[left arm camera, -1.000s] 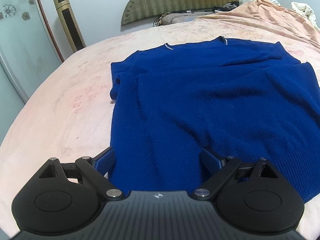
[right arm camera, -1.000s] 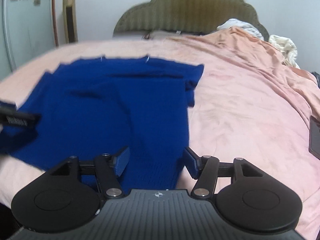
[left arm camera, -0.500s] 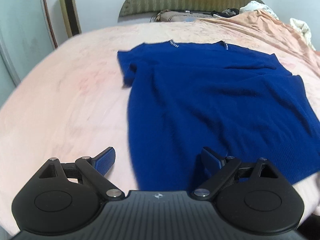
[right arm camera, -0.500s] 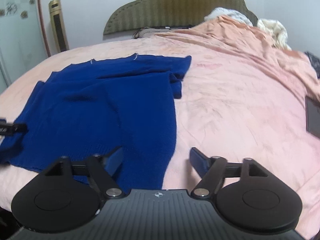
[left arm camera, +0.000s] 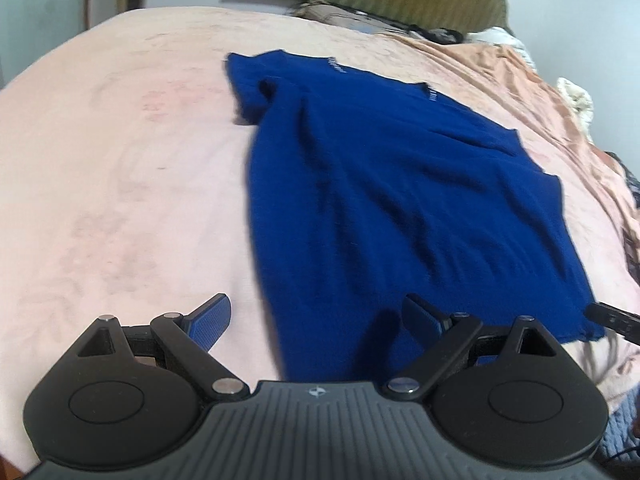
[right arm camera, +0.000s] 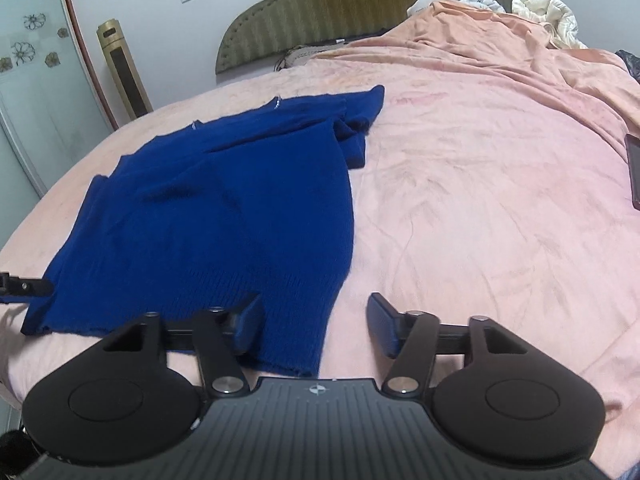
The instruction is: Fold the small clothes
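Observation:
A dark blue knit sweater (left arm camera: pixel 400 200) lies flat on the pink bedspread (left arm camera: pixel 120 180), collar toward the headboard, with both sleeves folded in. My left gripper (left arm camera: pixel 316 316) is open and low over the sweater's near-left hem corner, one pad over bare bedspread and the other over the knit. My right gripper (right arm camera: pixel 316 312) straddles the near-right hem corner of the sweater (right arm camera: pixel 224 216); its jaws are closing, the knit lies between them, and the pads do not press it. Each gripper's fingertip shows at the edge of the other's view.
An olive padded headboard (right arm camera: pixel 360 4) stands at the far end, with rumpled peach and cream bedding (right arm camera: pixel 540 16) piled at the far right. A gold tower fan (right arm camera: pixel 122 68) and a glass wardrobe door stand to the left. A dark phone (right arm camera: pixel 634 172) lies at the right edge.
Both grippers slid outward along the hem, the left one leftward and the right one rightward, from over the sweater's body to its near corners. The right jaws widened, then narrowed.

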Available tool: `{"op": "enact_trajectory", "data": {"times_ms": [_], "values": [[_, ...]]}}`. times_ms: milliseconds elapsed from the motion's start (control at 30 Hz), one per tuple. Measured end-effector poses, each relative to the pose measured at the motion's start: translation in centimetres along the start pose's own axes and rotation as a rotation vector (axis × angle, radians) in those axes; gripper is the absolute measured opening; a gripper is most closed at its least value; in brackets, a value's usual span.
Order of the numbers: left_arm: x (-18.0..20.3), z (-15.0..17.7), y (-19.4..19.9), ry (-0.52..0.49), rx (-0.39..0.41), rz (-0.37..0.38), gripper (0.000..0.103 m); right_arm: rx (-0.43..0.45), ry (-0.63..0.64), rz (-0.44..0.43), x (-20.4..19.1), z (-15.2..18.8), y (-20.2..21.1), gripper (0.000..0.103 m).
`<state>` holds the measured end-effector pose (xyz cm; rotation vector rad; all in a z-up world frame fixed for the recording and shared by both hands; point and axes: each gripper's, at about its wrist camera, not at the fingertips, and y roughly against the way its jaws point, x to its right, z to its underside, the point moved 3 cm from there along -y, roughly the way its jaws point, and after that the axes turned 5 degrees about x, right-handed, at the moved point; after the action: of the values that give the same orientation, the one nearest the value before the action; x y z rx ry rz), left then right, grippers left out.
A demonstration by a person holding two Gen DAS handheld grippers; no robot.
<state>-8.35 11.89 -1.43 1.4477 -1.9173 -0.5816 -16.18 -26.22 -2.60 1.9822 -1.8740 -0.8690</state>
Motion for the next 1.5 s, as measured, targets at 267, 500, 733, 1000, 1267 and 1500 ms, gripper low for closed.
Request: {"op": "enact_trajectory", "data": {"times_ms": [267,500,733,1000,1267,1500], "values": [[1.5,0.2,-0.9,-0.031,0.046,-0.020,0.093,-0.006,0.024,-0.033,-1.0,0.4,-0.4,0.049],[3.2,0.3,-1.1,-0.097,0.051,-0.003,0.016,0.003,0.030,-0.058,-2.2,0.4,-1.1,0.013],[2.7,-0.5,1.2,-0.050,0.086,0.064,0.011,0.069,-0.039,-0.123,-2.2,-1.1,0.7,0.011],[2.1,-2.6,6.5,-0.051,0.175,0.129,0.011,0.136,-0.027,-0.207,-3.1,-3.0,4.6,0.011],[1.6,-3.1,10.6,-0.066,0.182,0.213,0.011,0.154,0.037,-0.271,-4.0,-3.8,8.7,0.011],[2.3,-2.0,10.7,-0.152,0.149,0.225,0.011,0.123,0.095,-0.316,-4.3,-3.2,11.3,0.011]]}}
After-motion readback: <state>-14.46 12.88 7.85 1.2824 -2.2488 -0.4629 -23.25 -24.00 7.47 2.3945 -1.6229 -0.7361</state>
